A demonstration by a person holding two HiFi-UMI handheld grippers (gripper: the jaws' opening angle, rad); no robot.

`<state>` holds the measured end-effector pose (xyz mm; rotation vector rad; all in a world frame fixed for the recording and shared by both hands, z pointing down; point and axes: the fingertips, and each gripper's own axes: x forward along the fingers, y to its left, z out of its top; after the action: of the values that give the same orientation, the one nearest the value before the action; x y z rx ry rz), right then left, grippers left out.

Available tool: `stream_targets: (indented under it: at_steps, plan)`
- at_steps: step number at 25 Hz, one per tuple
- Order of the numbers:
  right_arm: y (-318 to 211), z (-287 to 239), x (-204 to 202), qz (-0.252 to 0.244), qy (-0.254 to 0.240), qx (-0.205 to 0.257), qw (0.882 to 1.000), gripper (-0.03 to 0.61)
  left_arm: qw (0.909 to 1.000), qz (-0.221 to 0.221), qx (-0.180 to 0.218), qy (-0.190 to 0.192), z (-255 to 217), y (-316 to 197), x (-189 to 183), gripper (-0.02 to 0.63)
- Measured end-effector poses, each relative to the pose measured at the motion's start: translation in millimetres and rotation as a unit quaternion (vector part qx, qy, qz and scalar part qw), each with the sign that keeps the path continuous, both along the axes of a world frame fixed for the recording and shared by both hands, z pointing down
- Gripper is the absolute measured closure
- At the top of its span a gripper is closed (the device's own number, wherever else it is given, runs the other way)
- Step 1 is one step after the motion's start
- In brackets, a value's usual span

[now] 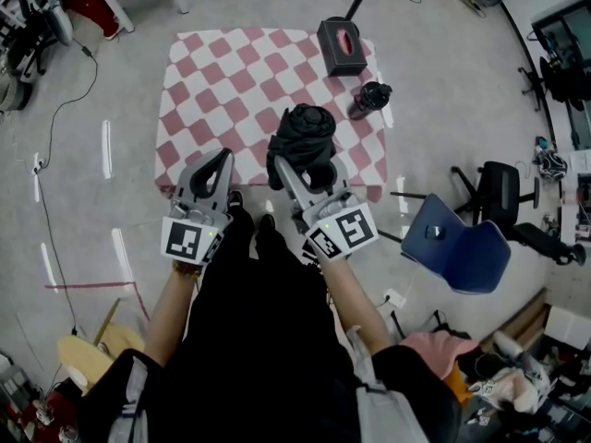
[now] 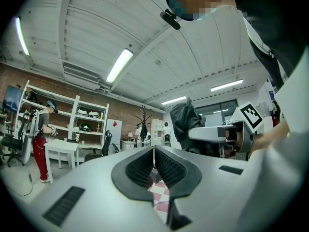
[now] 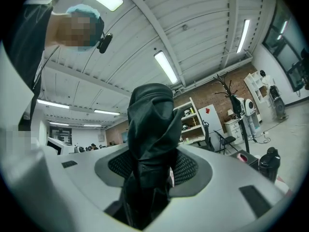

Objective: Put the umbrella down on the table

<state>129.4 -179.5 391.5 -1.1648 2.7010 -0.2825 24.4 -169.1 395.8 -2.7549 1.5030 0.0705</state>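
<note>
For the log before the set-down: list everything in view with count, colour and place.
table: one, pink-and-white checked cloth, in front of the person
tissue box: one, black, table's far right corner
bottle: one, black, table's right edge
umbrella: one, black, folded, over the table's near edge
blue chair: one, on the floor right of the table
office chair: one, black, beside the blue chair
left gripper: one, grey, jaws together, empty
right gripper: one, grey, closed on the umbrella
</note>
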Motion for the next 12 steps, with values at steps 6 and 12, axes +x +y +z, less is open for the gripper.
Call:
stream_targets:
  at_steps: [6, 12]
  plan:
    - [-36, 6, -8, 0.000, 0.004, -0.011, 1.000, 0.364, 1.0000, -0.003, 0.000, 0.007, -3, -16, -18, 0.597]
    - [-77, 19, -27, -0.010, 0.006, -0.035, 0.999, 0.364, 0.9998, -0.013, -0.015, 0.003, 7, -31, -41, 0.597]
